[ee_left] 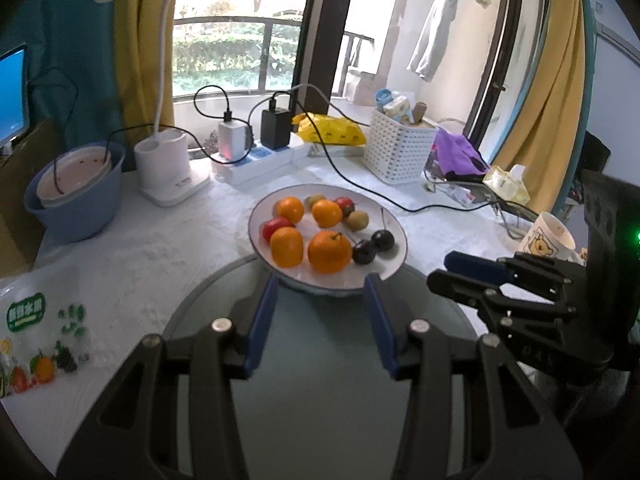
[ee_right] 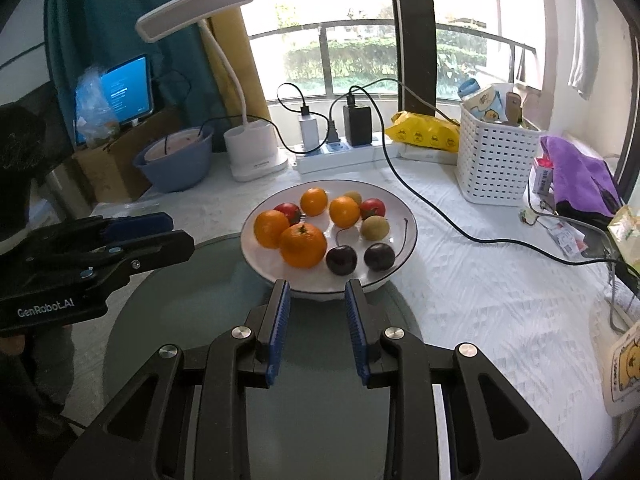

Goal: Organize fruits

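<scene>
Daylit window point(ee_right: 360, 56) with balcony railing, yellow curtain point(ee_left: 536, 92), teal curtain point(ee_right: 120, 32), white desk lamp point(ee_right: 240, 80), white-clothed table point(ee_right: 500, 300)

Bright window point(ee_right: 360, 40) backlight, fisheye-bent edges, slightly soft focus.

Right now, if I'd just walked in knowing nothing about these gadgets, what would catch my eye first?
Probably the white plate of bright fruit mid-table: oranges, red tomatoes and two dark cherries. Just before it, two black grippers, the left gripper and right gripper, hover empty over a round glass disc. Behind stand a white desk lamp and a white basket.
</scene>
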`<state>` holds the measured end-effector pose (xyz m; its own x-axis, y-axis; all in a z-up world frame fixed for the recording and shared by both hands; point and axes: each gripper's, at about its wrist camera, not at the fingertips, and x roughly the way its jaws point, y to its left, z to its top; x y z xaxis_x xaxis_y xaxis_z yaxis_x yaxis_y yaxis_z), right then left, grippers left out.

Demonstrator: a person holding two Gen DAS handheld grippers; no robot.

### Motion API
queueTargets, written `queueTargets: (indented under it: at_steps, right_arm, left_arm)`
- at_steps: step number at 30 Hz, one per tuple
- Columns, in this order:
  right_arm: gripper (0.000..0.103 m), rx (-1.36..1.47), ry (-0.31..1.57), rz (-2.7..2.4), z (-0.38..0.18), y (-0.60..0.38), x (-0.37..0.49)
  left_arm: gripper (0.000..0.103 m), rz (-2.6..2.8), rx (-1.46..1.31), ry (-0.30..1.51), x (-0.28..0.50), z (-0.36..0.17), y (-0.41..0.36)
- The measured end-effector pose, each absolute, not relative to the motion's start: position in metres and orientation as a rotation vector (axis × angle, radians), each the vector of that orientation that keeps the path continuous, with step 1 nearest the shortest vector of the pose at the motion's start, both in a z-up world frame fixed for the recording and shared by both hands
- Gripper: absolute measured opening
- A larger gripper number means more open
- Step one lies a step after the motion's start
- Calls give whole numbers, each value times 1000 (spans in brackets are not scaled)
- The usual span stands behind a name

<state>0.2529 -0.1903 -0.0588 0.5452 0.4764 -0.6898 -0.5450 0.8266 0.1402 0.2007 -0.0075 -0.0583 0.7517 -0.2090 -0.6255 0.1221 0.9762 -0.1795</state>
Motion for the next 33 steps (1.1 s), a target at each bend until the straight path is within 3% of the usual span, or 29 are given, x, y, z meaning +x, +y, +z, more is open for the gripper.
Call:
queueTargets:
  at_steps: [33]
  right_arm:
    - [31,-134,611,590,2,-200,160]
  left_arm:
    - [47,-186,-93,545,104,-14,-11]
